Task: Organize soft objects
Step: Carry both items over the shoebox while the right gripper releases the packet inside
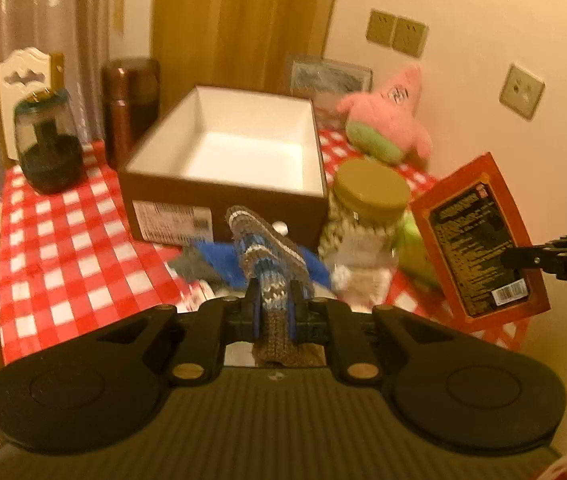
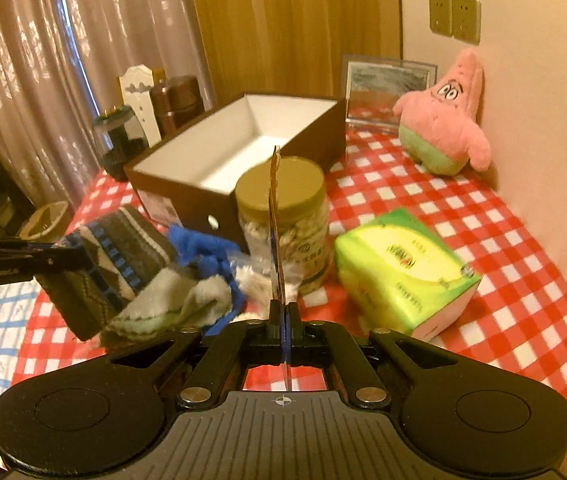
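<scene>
My left gripper is shut on a brown, blue and white knitted sock, held above the table in front of the open brown box. The sock also shows in the right wrist view, with the left gripper on it. My right gripper is shut on a flat orange packet, seen edge-on; in the left wrist view the packet hangs at the right from the right gripper. A blue cloth and a pale fleece cloth lie below the sock. A pink star plush leans on the wall.
A jar with a tan lid stands beside the box. A green tissue pack lies to its right. A picture frame, dark glass jar, brown flask and white holder stand at the back of the checked tablecloth.
</scene>
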A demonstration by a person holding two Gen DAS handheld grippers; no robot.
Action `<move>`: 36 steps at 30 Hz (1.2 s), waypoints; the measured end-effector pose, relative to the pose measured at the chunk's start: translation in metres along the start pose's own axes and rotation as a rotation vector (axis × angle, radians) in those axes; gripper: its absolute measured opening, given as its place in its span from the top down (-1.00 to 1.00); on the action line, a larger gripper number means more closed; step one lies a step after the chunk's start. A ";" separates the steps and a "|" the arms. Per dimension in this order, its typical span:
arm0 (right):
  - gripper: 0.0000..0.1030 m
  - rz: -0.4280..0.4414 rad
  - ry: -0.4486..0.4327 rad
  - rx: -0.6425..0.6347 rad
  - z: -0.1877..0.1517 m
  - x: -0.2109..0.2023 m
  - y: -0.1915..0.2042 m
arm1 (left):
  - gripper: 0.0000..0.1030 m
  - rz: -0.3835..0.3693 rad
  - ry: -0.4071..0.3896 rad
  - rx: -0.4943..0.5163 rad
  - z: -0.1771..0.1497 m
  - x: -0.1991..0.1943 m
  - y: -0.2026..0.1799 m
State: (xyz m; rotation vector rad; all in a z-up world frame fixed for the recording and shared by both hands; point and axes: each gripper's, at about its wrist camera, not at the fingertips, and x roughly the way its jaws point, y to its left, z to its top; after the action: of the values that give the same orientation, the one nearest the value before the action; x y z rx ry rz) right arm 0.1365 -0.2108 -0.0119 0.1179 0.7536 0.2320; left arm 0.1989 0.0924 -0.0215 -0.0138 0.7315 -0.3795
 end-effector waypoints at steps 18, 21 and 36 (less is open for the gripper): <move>0.99 0.088 -0.139 -0.155 0.133 0.010 -0.089 | 0.78 0.205 -0.147 -0.120 0.072 0.018 -0.023; 0.99 0.120 -0.151 -0.169 0.157 0.029 -0.099 | 0.78 0.242 -0.151 -0.133 0.082 0.031 -0.024; 0.99 0.359 -0.124 -0.171 0.263 0.154 -0.088 | 0.78 0.374 -0.145 -0.154 0.151 0.113 -0.006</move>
State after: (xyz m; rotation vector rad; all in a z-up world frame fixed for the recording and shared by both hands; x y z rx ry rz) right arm 0.4407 -0.2634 0.0600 0.1038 0.5827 0.6239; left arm 0.3726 0.0299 0.0189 -0.0487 0.6022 0.0357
